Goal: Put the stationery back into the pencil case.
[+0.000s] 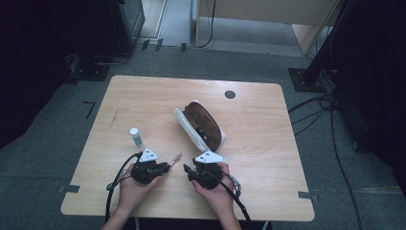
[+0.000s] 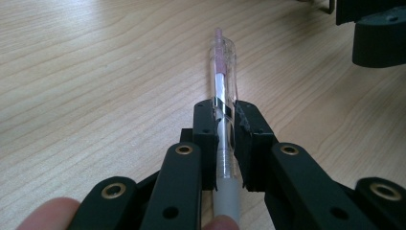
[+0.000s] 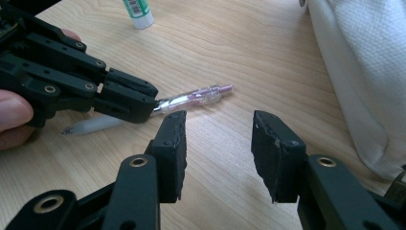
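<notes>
High view first: a person's two hands come in at the near edge of the wooden table (image 1: 143, 96), each holding a black claw. The left claw (image 1: 167, 166) is clamped on a pen (image 1: 175, 158), whose clear end sticks out toward the middle of the table. In the left gripper view the pen (image 2: 223, 86) runs straight along between the two jaws, pinched at its clear barrel, with a pale pink tip at the far end, a grey grip section at the near end and the table close beneath it; I can read no writing on it. The right claw (image 1: 186, 168) sits just beside the left one, tip facing tip, and from the right gripper view its jaws stand apart with nothing between them, bare table showing in the gap. That same view shows the left claw (image 3: 155, 103) holding the pen (image 3: 196, 98) level and just above the wood, its pointed grey end sticking out behind the jaws. A small white tube with a green label (image 1: 136, 137) stands upright to the left, well apart from the pen; its label carries a barcode (image 3: 135, 8), but the print is too small to read. Beyond the claws lies an open white pouch with a brown lining (image 1: 201, 125), holding something dark inside.
</notes>
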Demonstrator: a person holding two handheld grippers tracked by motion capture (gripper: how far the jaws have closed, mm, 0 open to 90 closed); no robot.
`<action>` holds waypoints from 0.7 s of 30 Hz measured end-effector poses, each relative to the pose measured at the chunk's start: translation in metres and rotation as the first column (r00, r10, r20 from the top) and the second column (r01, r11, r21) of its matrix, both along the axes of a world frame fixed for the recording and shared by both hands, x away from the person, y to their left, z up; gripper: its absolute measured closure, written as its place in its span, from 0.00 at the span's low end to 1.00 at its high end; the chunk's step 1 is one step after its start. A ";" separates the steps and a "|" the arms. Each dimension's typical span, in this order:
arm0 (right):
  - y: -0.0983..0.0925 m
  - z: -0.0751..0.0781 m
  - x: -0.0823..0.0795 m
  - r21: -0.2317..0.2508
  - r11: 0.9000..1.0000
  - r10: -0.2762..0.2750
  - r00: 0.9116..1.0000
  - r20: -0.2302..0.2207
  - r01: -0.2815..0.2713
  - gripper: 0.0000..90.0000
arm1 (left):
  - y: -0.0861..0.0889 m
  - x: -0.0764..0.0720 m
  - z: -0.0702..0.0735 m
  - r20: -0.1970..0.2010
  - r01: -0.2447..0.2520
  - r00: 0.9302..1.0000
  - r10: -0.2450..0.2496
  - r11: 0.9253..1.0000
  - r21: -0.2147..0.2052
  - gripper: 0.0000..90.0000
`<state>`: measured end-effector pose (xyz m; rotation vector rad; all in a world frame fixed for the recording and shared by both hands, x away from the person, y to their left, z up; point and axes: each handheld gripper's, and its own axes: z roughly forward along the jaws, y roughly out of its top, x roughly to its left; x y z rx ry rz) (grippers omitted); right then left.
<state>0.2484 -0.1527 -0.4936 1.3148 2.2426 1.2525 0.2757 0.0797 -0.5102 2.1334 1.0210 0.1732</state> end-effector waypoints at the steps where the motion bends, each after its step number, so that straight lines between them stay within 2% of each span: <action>1: 0.000 -0.001 0.000 0.003 1.000 -0.001 1.000 -0.003 0.001 0.63 | 0.000 0.000 0.000 -0.002 0.001 1.000 -0.001 1.000 -0.003 0.90; 3: 0.000 -0.001 0.000 0.003 1.000 -0.003 1.000 -0.004 0.003 0.63 | 0.000 0.000 0.000 -0.004 0.005 1.000 -0.005 1.000 -0.008 0.88; 5: 0.000 -0.002 0.000 0.001 1.000 -0.003 1.000 -0.003 0.003 0.63 | 0.000 0.000 0.000 -0.005 0.003 1.000 -0.004 1.000 -0.014 0.78; 10: 0.001 -0.002 -0.001 0.005 1.000 0.000 1.000 -0.006 0.000 0.63 | 0.010 -0.001 0.009 -0.002 -0.002 1.000 0.001 0.998 -0.068 0.66; 13: 0.004 -0.003 -0.001 0.005 1.000 0.007 1.000 -0.007 -0.007 0.63 | 0.022 -0.003 0.015 0.010 -0.008 1.000 0.009 0.996 -0.094 0.62; 16: 0.010 -0.005 -0.002 0.006 1.000 0.014 1.000 -0.012 -0.014 0.62 | 0.039 -0.006 0.021 0.034 -0.024 0.999 0.028 0.994 -0.102 0.60; 19: 0.014 -0.007 -0.002 0.007 1.000 0.016 1.000 -0.017 -0.015 0.61 | 0.057 -0.008 0.023 0.058 -0.060 0.996 0.066 0.994 -0.092 0.57; 21: 0.016 -0.008 -0.001 0.013 1.000 0.018 1.000 -0.023 -0.018 0.60 | 0.072 -0.008 0.023 0.071 -0.098 0.992 0.105 0.991 -0.093 0.53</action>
